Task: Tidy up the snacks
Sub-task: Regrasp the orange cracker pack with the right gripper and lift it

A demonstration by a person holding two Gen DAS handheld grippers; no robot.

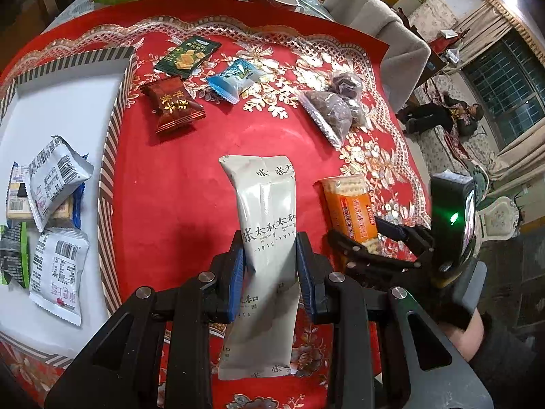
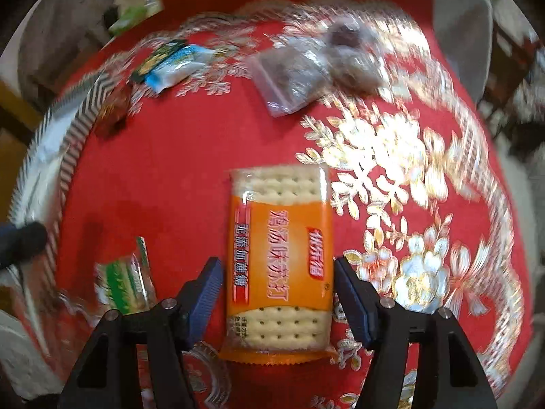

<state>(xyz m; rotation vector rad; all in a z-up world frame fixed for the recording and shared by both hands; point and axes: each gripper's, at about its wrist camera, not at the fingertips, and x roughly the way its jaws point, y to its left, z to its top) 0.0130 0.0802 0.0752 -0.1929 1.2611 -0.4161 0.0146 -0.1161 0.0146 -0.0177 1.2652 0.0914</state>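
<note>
Several packets already lie in the striped tray (image 1: 115,109), while about five snacks remain on the red worktop (image 1: 177,184). The left hand-held gripper (image 1: 270,269) clamps a long grey-white pastry packet (image 1: 269,225), lifted above the cloth. The right hand-held gripper (image 2: 277,293) stands open around the orange soda cracker packet (image 2: 279,259), flat on the worktop, pads not touching it.

My worktop (image 1: 190,187) had that red cloth with gold flowers on it. Lying right on it were an orange cracker pack (image 2: 279,266), a brown candy (image 1: 172,109), a dark green packet (image 1: 187,55), a blue-white one (image 1: 235,78), clear bags (image 1: 332,110), plus a striped-rim box (image 1: 115,116) on the left.
</note>
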